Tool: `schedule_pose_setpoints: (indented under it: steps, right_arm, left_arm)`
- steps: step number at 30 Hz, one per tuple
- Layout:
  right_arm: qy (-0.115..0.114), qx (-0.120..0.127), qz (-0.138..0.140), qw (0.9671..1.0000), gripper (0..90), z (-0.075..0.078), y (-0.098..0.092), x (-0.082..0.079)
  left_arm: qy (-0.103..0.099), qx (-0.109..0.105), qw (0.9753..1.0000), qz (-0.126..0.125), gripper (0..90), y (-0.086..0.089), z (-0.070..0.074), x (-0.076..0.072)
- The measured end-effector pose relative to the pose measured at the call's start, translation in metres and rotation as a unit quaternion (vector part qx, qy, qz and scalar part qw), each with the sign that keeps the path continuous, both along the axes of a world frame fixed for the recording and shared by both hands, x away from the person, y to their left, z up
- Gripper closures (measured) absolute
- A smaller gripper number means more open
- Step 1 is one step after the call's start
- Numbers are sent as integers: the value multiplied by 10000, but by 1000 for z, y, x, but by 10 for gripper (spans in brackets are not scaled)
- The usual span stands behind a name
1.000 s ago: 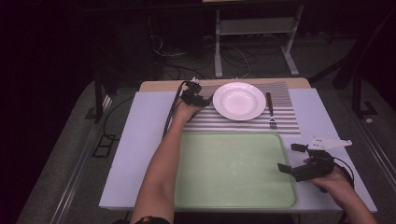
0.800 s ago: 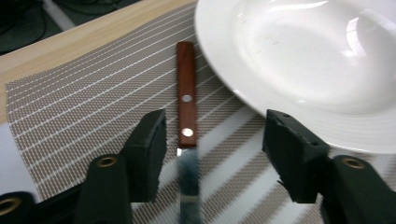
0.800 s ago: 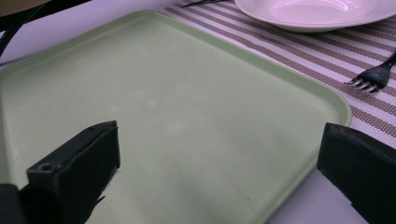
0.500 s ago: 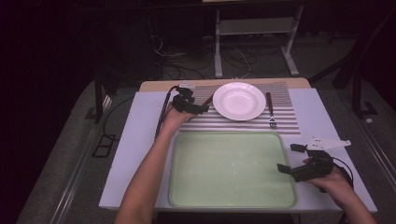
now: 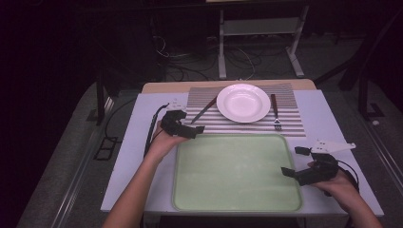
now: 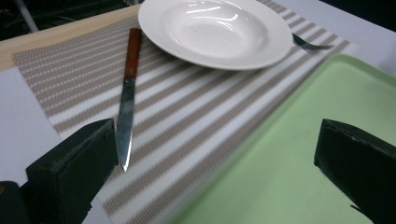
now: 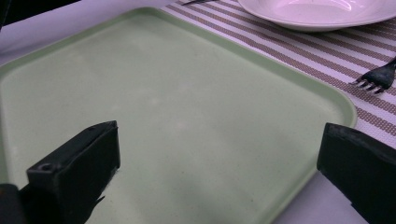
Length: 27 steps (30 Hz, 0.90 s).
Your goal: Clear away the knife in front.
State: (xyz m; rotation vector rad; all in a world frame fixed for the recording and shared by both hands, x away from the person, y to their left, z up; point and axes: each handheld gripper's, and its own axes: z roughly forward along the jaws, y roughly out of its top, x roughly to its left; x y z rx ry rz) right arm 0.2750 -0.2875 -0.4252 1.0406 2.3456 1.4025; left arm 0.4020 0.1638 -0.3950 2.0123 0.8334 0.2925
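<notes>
Change: left gripper (image 5: 186,129) is drawn back from beside the white round ceramic plate (image 5: 243,102) to the pale green plastic tray's (image 5: 237,199) corner, jaws wide, nothing held. A wooden-handled table knife (image 6: 126,100) is left just beyond its left jaw, apparently placed. Right gripper (image 5: 298,164): unmoved, jaws spread over the tray. Surface: striped woven placemat (image 5: 290,127), fork (image 5: 275,110), white table (image 5: 328,118). Room: dark.

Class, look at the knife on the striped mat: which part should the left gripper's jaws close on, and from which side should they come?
Grip the knife by its wooden handle, probably coming down from above with the jaws across its width. It lies flat on the mat, so nothing can slip beneath it, and the handle is thicker than the thin blade. The handle's far end lies close to the plate, so stay nearer the blade.
</notes>
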Motion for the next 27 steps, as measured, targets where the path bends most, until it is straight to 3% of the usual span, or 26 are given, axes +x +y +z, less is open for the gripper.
schedule_pose_setpoints:
  steps: [11, 19, 23, 27]
  right_arm:
    - [-6, -26, 11, 10000, 0, 0, 1, 0]
    - [-1, -55, -3, 10000, 0, -1, 0, 0]
    - [-2, -120, 20, 9999, 0, -2, 0, 1]
    - [-14, -111, 25, 9999, 0, -2, -1, 1]
  left_arm:
    - [-243, -121, 9996, 97, 0, 30, -6, -63]
    - [-233, -217, 9993, 194, 0, 45, -14, -97]
    - [-184, -235, 9994, 189, 0, 47, -18, -106]
    - [-130, -256, 9994, 181, 0, 45, -19, -101]
